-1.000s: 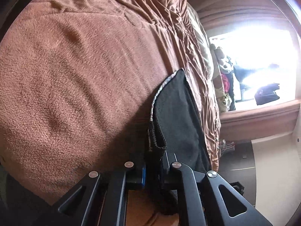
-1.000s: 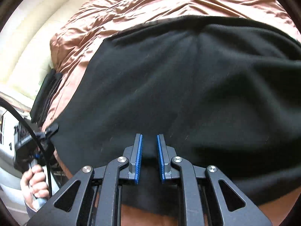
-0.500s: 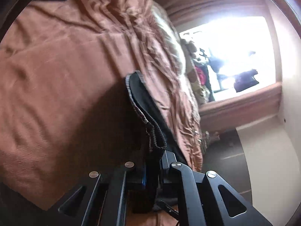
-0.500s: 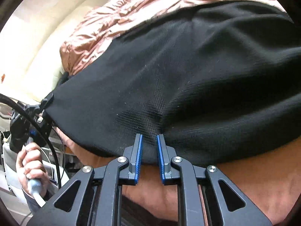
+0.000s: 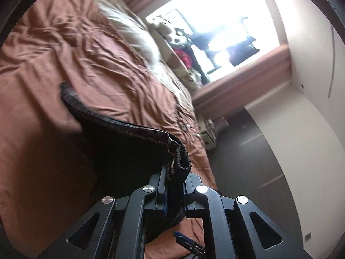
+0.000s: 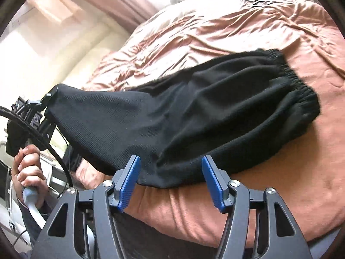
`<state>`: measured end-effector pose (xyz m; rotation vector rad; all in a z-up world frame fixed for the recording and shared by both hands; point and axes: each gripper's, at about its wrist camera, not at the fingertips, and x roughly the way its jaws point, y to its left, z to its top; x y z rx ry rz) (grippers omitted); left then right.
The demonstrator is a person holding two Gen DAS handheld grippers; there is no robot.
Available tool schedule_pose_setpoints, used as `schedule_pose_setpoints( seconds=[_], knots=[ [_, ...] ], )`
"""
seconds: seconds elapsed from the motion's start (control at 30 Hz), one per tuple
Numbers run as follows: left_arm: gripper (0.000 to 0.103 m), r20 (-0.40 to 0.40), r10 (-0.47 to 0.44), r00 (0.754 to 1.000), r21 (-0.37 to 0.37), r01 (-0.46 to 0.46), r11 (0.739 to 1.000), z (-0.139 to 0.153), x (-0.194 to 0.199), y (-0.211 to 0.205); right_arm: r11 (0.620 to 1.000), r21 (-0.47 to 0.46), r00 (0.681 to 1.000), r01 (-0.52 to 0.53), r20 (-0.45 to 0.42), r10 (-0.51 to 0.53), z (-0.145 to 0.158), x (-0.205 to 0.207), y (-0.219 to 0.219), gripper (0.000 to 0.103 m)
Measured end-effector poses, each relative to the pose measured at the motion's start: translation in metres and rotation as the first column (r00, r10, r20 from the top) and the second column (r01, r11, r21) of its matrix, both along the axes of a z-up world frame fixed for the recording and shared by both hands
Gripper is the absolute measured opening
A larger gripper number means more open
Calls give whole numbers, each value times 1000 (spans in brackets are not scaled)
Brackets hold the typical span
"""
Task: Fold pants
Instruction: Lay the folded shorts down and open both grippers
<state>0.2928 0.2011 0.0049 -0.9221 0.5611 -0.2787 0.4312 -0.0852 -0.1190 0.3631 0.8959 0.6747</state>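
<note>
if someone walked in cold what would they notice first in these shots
The black pants dominate, spread over a rumpled brown bedspread with the elastic waistband to the right in the right wrist view. Their other end is lifted at the left, clamped in the left tool, while the right tool, its jaws just opened, stands empty at the near hem. A blazing window fills the top of the left wrist view.

Your bed (image 6: 248, 205) wears a rumpled brown cover; black pants (image 6: 215, 112) lie across it, elastic waistband flat on the fabric, one end lifted clear.
</note>
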Motion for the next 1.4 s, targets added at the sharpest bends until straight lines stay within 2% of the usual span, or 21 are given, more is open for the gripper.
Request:
schedule_pose_setpoints(
  seconds=[0.2, 0.4, 0.7, 1.0, 1.03, 1.1, 1.13, 1.17, 1.23, 1.4],
  knots=[
    [10, 8, -102, 995, 42, 102, 994, 19, 32, -52, 998, 31, 998, 47, 30, -48, 9, -18, -40, 58],
    [10, -19, -204, 979, 62, 205, 977, 17, 58, -105, 994, 57, 994, 94, 47, -97, 13, -26, -78, 58],
    [10, -96, -333, 938, 68, 340, 938, -15, 87, -182, 984, 80, 987, 157, 29, -160, 6, -37, -125, 58],
    [11, -188, -413, 891, 52, 429, 902, -54, 102, -240, 978, 90, 982, 190, -21, -189, -10, -37, -151, 58],
    [15, -200, -420, 885, 56, 438, 897, -57, 104, -245, 977, 90, 981, 192, -26, -190, -11, -38, -153, 58],
    [38, -216, -445, 869, 40, 463, 885, -65, 107, -255, 977, 88, 981, 192, -34, -190, -13, -37, -155, 58],
    [57, -211, -459, 863, 19, 473, 881, -68, 107, -257, 977, 88, 981, 192, -37, -190, -14, -37, -156, 58],
    [73, -206, -461, 863, 13, 474, 881, -69, 106, -258, 977, 88, 981, 193, -41, -190, -15, -36, -157, 58],
    [83, -206, -443, 872, 34, 459, 888, -68, 104, -255, 977, 87, 981, 193, -47, -190, -16, -35, -157, 64],
    [84, -233, -388, 892, 48, 409, 911, -75, 97, -229, 979, 81, 982, 188, -53, -184, -22, -31, -152, 66]
  ],
)
